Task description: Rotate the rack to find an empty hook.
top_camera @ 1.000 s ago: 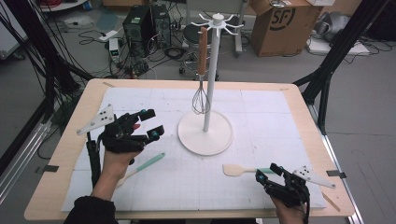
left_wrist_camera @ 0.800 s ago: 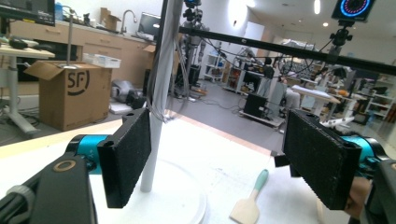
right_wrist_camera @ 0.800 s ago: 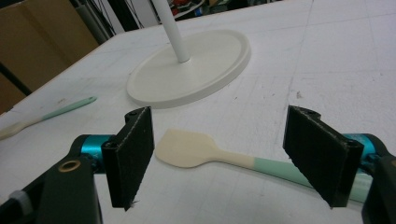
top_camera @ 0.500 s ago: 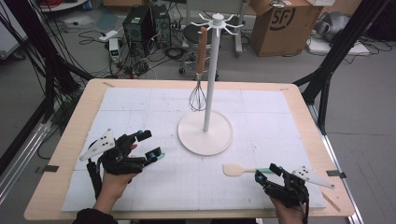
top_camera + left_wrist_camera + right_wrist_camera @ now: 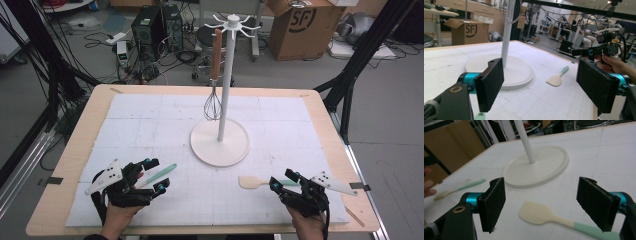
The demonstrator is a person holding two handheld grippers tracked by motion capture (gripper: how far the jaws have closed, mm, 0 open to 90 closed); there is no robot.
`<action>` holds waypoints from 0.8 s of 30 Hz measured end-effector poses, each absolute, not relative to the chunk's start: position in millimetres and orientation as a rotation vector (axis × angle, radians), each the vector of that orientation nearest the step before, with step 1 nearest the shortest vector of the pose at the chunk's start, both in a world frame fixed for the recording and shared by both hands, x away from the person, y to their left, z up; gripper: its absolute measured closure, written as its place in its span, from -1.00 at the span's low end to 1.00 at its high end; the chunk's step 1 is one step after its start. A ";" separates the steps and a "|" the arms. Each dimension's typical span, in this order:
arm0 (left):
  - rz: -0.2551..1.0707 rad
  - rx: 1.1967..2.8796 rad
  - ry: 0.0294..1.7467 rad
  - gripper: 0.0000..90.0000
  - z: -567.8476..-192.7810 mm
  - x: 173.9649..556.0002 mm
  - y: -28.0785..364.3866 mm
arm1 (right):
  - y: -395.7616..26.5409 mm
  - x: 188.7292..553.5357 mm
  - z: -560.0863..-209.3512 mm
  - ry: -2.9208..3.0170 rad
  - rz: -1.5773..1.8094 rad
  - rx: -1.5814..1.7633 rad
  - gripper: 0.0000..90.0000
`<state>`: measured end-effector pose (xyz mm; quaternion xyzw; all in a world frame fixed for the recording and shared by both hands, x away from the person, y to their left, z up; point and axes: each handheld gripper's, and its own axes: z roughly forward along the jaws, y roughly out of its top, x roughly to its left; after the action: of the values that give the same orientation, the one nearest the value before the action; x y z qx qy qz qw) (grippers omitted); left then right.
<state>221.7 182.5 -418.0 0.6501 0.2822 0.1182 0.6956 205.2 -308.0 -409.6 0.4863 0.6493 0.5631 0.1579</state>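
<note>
— Where is the spatula?

— It lies flat on the worktop, right between the right gripper's wide-open fingers. Its green handle points back toward that hand, and its pale blade points at the white stand.

— And the other hand?

— The left gripper is open too and holds nothing. A second green-handled tool lies between its fingers. The right one looks ready to close.
</note>
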 end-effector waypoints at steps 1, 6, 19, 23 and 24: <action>0.274 1.450 0.637 -0.47 -417.8 220.9 183.2 | -306.7 206.9 -407.3 1.857 1.620 1.380 -0.43; 0.297 1.444 0.655 -0.47 -416.9 218.0 188.0 | -299.3 215.4 -395.6 1.845 1.665 1.366 -0.23; 0.345 1.466 0.704 -0.48 -424.6 218.6 193.9 | -282.7 241.5 -355.9 1.816 1.749 1.282 0.40; 0.349 1.460 0.707 -0.48 -424.8 219.4 195.0 | -277.8 248.4 -349.3 1.815 1.748 1.251 0.66; 0.346 1.460 0.711 -0.48 -425.3 219.8 195.5 | -276.6 249.2 -347.1 1.817 1.754 1.253 0.73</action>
<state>219.8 195.5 -425.3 0.6488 0.3160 0.1539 0.6749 249.2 -276.6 -347.1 0.4386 0.6362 0.6140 0.1606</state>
